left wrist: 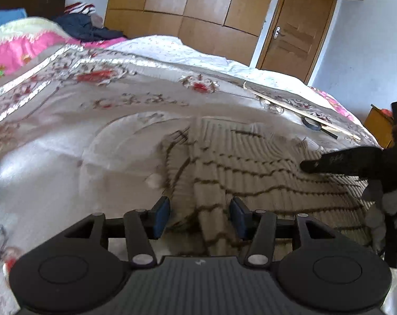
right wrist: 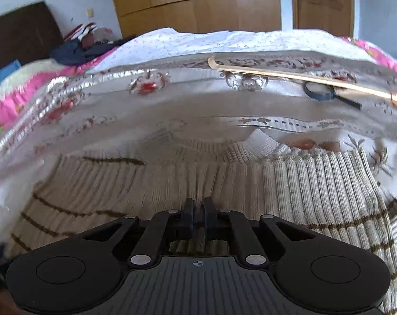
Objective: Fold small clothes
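The beige ribbed sweater with thin brown stripes [right wrist: 316, 181] lies on the floral bedspread [left wrist: 67, 120]. The right gripper [right wrist: 198, 210] seems clamped on knit; the left gripper [left wrist: 199, 214] gapes, poised to grasp for a fold.

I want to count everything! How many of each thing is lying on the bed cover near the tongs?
Striped knitted sweater: 1
Magnifying glass: 1
Long wooden stick: 1
Total: 3
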`<state>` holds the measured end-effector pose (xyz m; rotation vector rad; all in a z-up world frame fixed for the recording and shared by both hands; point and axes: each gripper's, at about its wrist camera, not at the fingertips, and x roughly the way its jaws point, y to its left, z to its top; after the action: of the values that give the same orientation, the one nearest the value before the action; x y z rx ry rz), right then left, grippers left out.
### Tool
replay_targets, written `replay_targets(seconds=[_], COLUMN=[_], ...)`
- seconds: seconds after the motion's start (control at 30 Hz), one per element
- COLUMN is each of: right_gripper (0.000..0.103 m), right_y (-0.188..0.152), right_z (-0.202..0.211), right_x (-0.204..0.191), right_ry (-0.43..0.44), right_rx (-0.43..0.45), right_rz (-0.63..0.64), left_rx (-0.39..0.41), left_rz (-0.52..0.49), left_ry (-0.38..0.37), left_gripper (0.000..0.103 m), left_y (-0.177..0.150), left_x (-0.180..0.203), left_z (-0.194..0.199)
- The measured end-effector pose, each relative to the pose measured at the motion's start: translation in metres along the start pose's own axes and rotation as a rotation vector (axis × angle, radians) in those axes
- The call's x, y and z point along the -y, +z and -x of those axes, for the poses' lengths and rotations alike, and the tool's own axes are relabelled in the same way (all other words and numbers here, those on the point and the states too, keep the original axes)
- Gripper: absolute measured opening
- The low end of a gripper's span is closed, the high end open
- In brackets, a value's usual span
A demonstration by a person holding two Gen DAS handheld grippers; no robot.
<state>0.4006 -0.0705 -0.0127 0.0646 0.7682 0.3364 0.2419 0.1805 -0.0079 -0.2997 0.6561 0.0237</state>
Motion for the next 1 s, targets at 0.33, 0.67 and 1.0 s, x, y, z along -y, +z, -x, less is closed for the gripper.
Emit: replay_targets(seconds=[0.33,0.67,1.0], right_gripper=[0.013,0.015,0.022], right_y=[-0.01,-0.011,-0.062], right_z=[0.031,0.032,0.081], right_x=[-0.048,-0.055,0.081], right_ry=[0.184,0.182,-0.147], right_rx=[0.024,0.012,0.005], right_rz=[0.094,0.06,-0.09], left_rx=[0.008,0.031,0.002], left_rz=[0.047,0.088,0.082], left_ry=[0.051,0.061,0.037], left_gripper=[0.064,0.063,0.063], left_y=[-0.01,-0.022,-0.032], left_x=[-0.01,-0.014,-0.005], left_z=[0.007,0.019,0.019])
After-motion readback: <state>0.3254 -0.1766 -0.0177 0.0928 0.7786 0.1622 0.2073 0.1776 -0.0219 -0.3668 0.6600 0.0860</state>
